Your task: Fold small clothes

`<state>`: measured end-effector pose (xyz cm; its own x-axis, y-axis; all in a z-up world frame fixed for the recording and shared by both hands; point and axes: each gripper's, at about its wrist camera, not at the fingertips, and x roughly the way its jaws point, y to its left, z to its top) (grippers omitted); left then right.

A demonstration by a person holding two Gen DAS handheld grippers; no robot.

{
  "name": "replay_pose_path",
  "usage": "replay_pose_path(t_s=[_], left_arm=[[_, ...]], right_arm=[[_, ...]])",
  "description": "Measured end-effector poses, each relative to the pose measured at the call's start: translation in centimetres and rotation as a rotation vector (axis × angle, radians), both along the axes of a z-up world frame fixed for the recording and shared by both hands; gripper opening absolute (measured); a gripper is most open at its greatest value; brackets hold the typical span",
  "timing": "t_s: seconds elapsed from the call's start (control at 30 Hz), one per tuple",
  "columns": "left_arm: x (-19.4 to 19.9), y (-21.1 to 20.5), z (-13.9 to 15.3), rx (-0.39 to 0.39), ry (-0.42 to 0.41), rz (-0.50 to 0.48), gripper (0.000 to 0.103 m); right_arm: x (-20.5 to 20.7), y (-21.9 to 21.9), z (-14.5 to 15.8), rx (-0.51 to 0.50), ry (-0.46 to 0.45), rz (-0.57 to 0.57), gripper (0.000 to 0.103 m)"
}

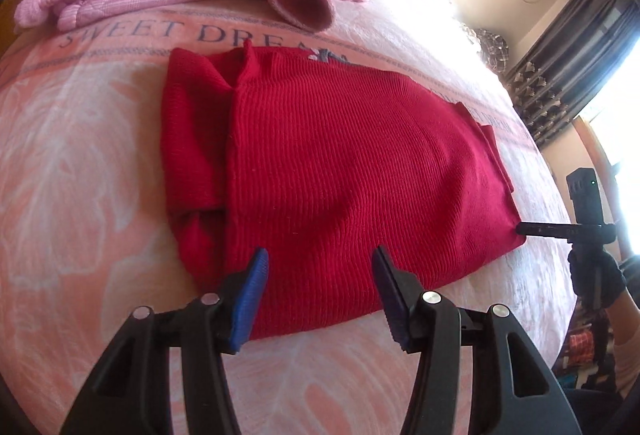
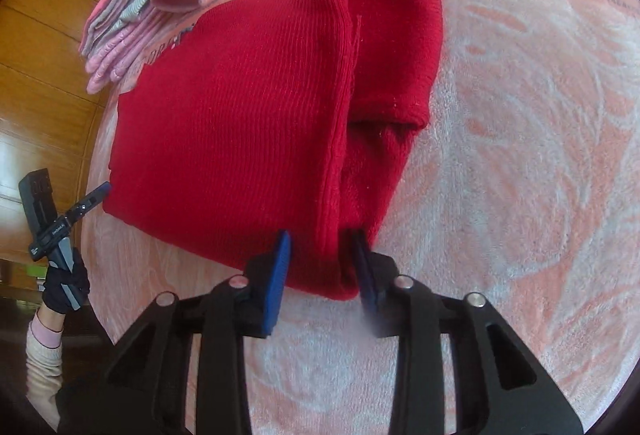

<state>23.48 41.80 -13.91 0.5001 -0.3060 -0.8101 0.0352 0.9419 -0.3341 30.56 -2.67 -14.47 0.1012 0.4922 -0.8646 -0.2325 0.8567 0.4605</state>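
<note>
A big pink bed (image 1: 80, 139) is holding a red sweater (image 1: 340, 163), lying flat with its long side running between the two tools. The left tool (image 1: 320, 267) is hanging open at one near corner. The right tool (image 2: 320, 255) is sitting open around the other corner's hem.

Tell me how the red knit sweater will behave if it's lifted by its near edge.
The red knit sweater would probably droop, being soft ribbed fabric lying limp on the blanket. Its folded-in sleeve lies loose and may slide out. The knit's ribbing should give the blue pads decent grip.
</note>
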Motion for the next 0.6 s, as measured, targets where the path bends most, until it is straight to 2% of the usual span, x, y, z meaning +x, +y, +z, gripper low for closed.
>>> replay_pose_path(t_s=[0.03,0.1,0.2,0.3,0.43,0.53,0.6], left_arm=[[0.2,-0.1,-0.6,-0.004,0.013,0.003,0.054],[0.3,0.0,-1.4,-0.004,0.022,0.011,0.054],[0.2,-0.1,-1.4,0.013,0.010,-0.016,0.054],[0.2,0.2,-1.7,-0.001,0.000,-0.017,0.054],[0.1,0.3,-1.4,-0.004,0.006,-0.008,0.054],[-0.1,0.7,-0.1,-0.049,-0.010,0.020,0.054],[-0.1,0.8,1.6,-0.077,-0.059,0.025,0.055]], right_arm=[[-0.1,0.1,-0.1,0.002,0.003,0.007,0.009],[-0.4,-0.2,0.0,0.001,0.005,0.017,0.005],[-1.2,-0.9,0.0,-0.056,0.015,0.050,0.004],[-1.3,-2.0,-1.1,-0.025,0.041,0.025,0.005],[-1.1,-1.5,-0.5,-0.034,0.028,0.038,0.007],[-1.0,-2.0,0.9,0.011,0.000,0.012,0.023],[-0.6,-2.8,2.4,0.052,-0.033,-0.015,0.043]])
